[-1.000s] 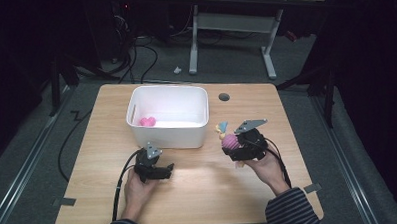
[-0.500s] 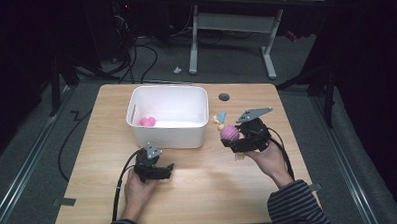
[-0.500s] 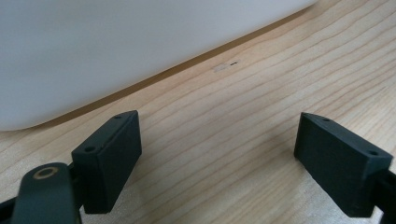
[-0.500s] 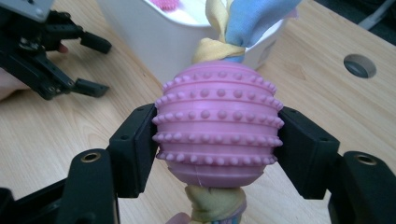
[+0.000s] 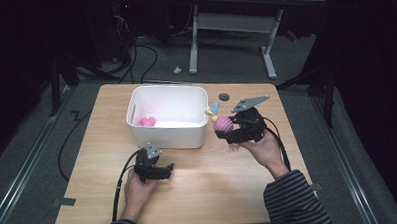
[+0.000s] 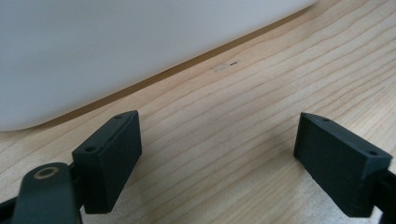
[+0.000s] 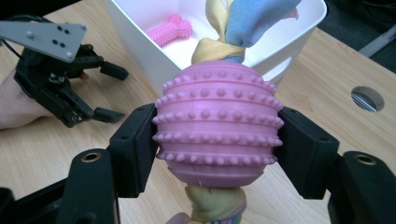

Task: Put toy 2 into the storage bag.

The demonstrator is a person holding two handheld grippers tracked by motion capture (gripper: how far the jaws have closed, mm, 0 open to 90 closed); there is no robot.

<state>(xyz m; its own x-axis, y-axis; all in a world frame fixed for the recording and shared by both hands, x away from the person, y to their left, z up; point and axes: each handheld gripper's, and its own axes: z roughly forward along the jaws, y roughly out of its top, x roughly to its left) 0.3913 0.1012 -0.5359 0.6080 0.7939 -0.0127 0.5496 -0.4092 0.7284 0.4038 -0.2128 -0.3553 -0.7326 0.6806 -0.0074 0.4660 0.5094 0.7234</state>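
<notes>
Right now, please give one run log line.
right tongs: shut on pink ball toy | left tongs: open, empty | white bin: holds pink bone

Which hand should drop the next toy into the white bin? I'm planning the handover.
The right. Its gripper already clamps the pink ball toy beside the bin. The left gripper rests open on the table, holding nothing.

We count one white bin (image 5: 168, 120), two pink toys: one bone (image 5: 147, 121) inside it, one studded ball (image 5: 223, 124) on cloth. Two grippers: left gripper (image 5: 167, 169), right gripper (image 5: 222, 125). One tabletop (image 5: 224, 191).
</notes>
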